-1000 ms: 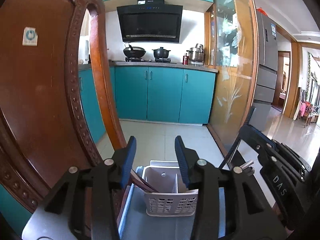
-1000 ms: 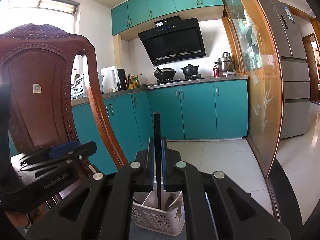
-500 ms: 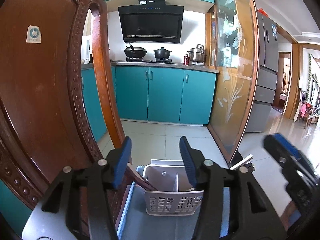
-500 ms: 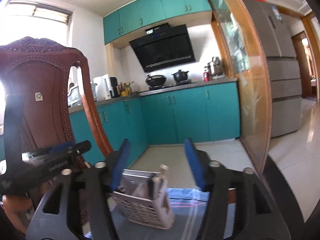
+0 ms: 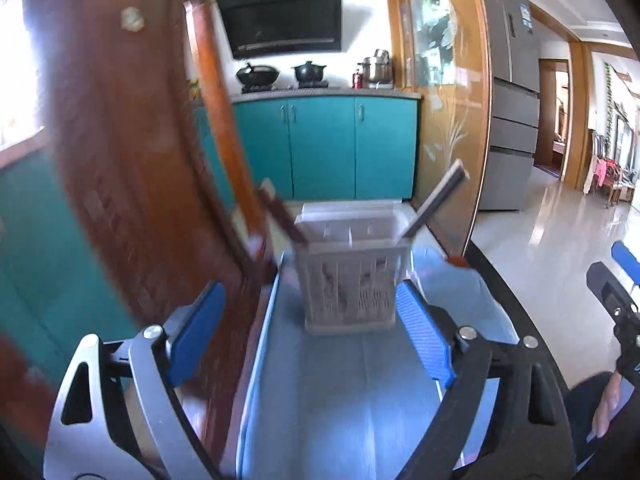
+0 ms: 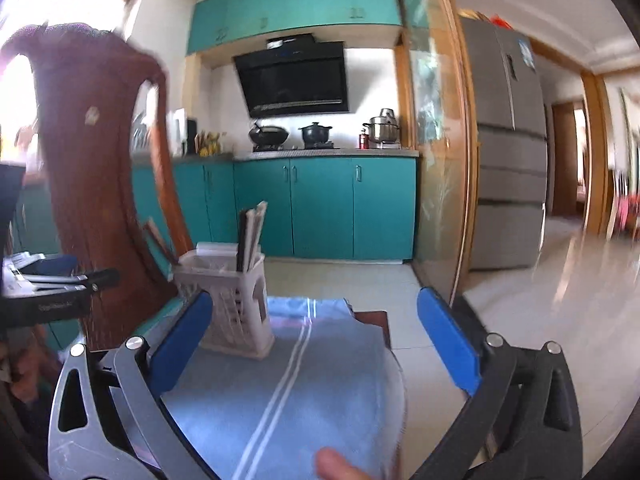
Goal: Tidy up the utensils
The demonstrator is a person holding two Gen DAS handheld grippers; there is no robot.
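Observation:
A white slotted utensil basket stands on a blue cloth. Brown chopsticks lean out of its left side and a dark utensil with a pale edge leans out of its right side. My left gripper is open and empty, just in front of the basket. In the right wrist view the basket stands at the left with dark and pale utensils upright in it. My right gripper is open and empty, to the right of the basket and pulled back from it.
A carved wooden chair back rises close on the left. The blue cloth with white stripes covers the table, whose dark edge runs on the right. Teal kitchen cabinets and a fridge stand beyond.
My right gripper has let go of the dark utensil, opened wide and drawn back to the right. My left gripper has opened wider and pulled back from the basket.

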